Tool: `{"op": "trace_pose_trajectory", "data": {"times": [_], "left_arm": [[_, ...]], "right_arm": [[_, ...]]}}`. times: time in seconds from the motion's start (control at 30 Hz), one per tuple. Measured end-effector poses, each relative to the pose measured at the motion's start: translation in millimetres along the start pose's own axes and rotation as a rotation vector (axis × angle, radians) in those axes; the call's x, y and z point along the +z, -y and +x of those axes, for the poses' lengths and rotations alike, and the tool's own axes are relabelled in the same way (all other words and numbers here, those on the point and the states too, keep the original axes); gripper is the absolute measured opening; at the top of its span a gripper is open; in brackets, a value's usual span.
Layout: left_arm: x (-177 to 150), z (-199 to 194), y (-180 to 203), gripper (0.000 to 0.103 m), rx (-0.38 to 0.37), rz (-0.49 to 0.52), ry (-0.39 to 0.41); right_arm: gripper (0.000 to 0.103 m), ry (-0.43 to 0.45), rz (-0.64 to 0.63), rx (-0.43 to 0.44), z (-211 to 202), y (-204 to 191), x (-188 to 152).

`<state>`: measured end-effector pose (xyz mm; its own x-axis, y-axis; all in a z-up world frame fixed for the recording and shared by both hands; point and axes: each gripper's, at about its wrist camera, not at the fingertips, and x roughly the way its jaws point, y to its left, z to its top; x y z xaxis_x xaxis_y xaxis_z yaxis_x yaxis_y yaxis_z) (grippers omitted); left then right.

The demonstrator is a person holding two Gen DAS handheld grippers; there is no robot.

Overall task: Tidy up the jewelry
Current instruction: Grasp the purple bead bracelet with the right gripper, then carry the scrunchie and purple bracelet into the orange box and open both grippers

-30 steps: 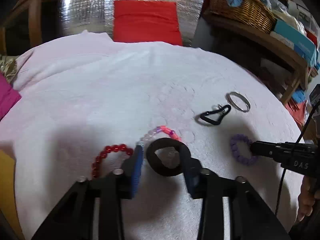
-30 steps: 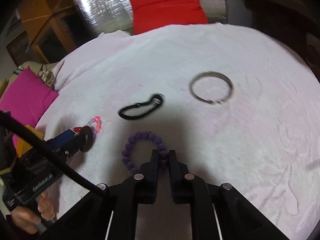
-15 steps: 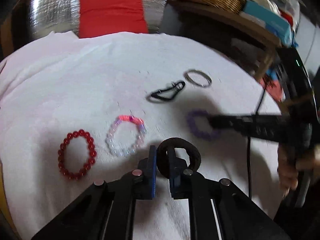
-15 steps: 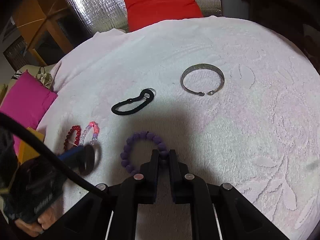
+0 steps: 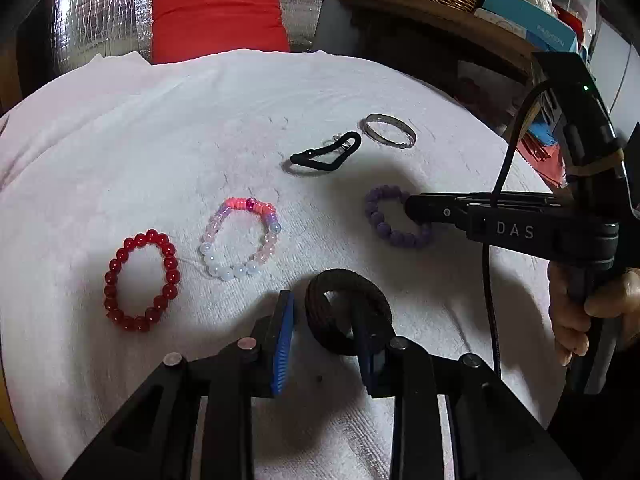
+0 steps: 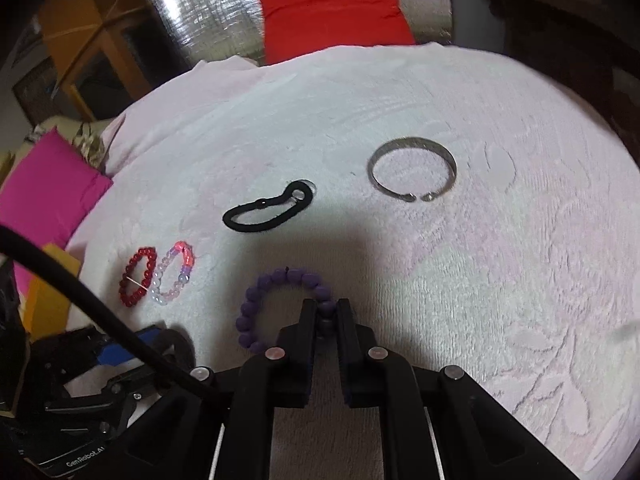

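While our left gripper [image 5: 326,334] stands with its jaws parted, a dark brown ring [image 5: 347,312] hangs looped over its right finger, the blue-padded left finger just beside it but not touching. Farthest left on the white towel [image 5: 160,140] lies the red bead bracelet [image 5: 141,280], and just to its right the pink and white bead bracelet [image 5: 240,238], the two near each other but apart. Farther off and to the right we see the black hair tie [image 5: 326,154] with a small clear ring at its far end. Right of the pink and white one, the purple bead bracelet [image 6: 286,308] lies on the towel, and our right gripper [image 6: 326,314] is closed on its near right beads, pinching them between both fingers. Far right and farther away sits the silver bangle [image 6: 412,174], open at its near side, well apart from the rest.
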<state>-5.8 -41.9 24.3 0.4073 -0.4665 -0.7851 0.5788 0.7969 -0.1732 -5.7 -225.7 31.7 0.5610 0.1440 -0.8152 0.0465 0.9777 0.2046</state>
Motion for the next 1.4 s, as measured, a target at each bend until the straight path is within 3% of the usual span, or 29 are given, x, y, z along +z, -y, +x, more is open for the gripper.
{"op": "trace_pose_trajectory", "data": {"times": [0.07,0.13,0.4,0.7,1.13,1.4], "left_arm": [[-0.3,-1.2,-1.2,0.012,0.010,-0.002,0.001],[-0.3,-3.2,-2.8,0.011,0.014,-0.015,0.007],[4.1,-31.4,-9.3,0.010,0.055,-0.058,0.073],[-6.4,-76.3,-37.3,0.010,0.193,-0.159,0.156],[-28.6,-120.7,-42.5,0.010,0.289,-0.258,0.236],[-45.2,-159.5,-47.3,0.010,0.403,-0.304,0.300]], "right_arm": [[0.011,0.007,-0.007,-0.007,-0.8,-1.1,-0.1],[0.010,0.015,-0.012,-0.013,-2.1,-2.1,0.5],[0.010,0.075,0.023,0.010,-19.3,3.1,5.4],[0.010,0.174,0.047,0.078,-43.7,-8.3,7.8],[0.010,0.251,0.033,0.206,-68.4,-57.5,-0.4],[0.010,0.252,0.004,0.260,-66.4,-97.8,-7.3]]}}
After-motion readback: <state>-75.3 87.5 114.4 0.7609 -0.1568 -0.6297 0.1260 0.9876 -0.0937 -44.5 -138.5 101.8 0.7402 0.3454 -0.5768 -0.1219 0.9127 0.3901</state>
